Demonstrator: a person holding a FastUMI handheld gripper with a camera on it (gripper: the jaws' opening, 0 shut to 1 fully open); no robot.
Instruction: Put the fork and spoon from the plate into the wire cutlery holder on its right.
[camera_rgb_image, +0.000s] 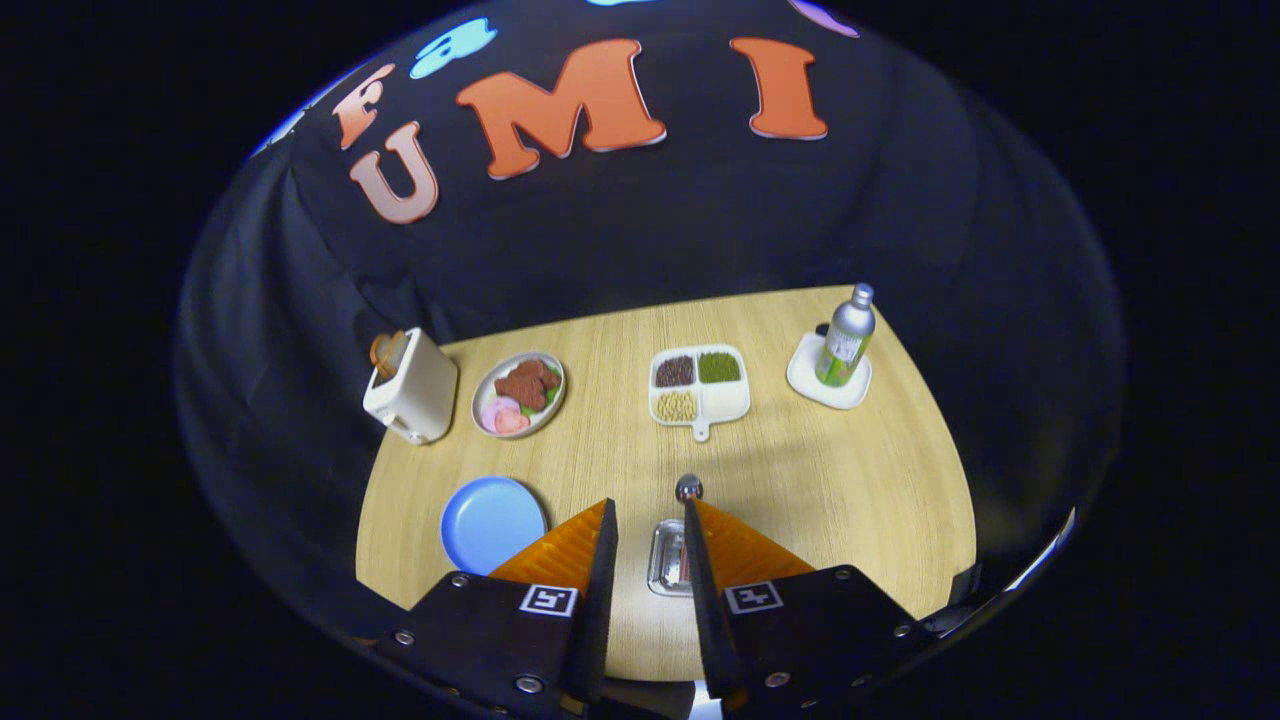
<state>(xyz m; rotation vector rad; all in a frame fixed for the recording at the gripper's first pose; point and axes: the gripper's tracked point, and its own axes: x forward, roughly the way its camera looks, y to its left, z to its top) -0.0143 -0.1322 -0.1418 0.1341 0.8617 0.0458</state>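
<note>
Claw (648, 515): two orange ribbed fingers (565, 545) on black mounts with square tag markers, held above the pale wood-grain round counter (850, 480). The fingers stand a narrow gap apart, with bare counter showing between them.

Small shiny rounded metal end (688, 488): sits right at the tip of the right finger, at 12 o'clock from it. Looks like the tip of a piece of cutlery, but whether it is the spoon or the fork cannot be told, nor whether the fingers are pressing on it.

Small shiny metal rectangular holder (668, 556): seen from above on the counter in the gap between the fingers, partly hidden behind the right finger. Its wire structure cannot be made out.

Round blue plastic plate (492, 523): on the counter at 9 o'clock from the left finger, just beside it; its surface is bare.

Beyond the fingers, far side of the counter:
- 10 o'clock: cream-white toaster (412, 390) at the counter edge, with something brown in its slot.
- 11 o'clock: round white plate of brown and pink food (518, 393), just beside the toaster.
- 12 o'clock: white divided tray with a short handle (699, 385), holding dark, green and tan grains in three sections.
- 1 o'clock: silver bottle with a green label (846, 335) upright on a white square coaster (826, 382), well apart from the tray.
</note>
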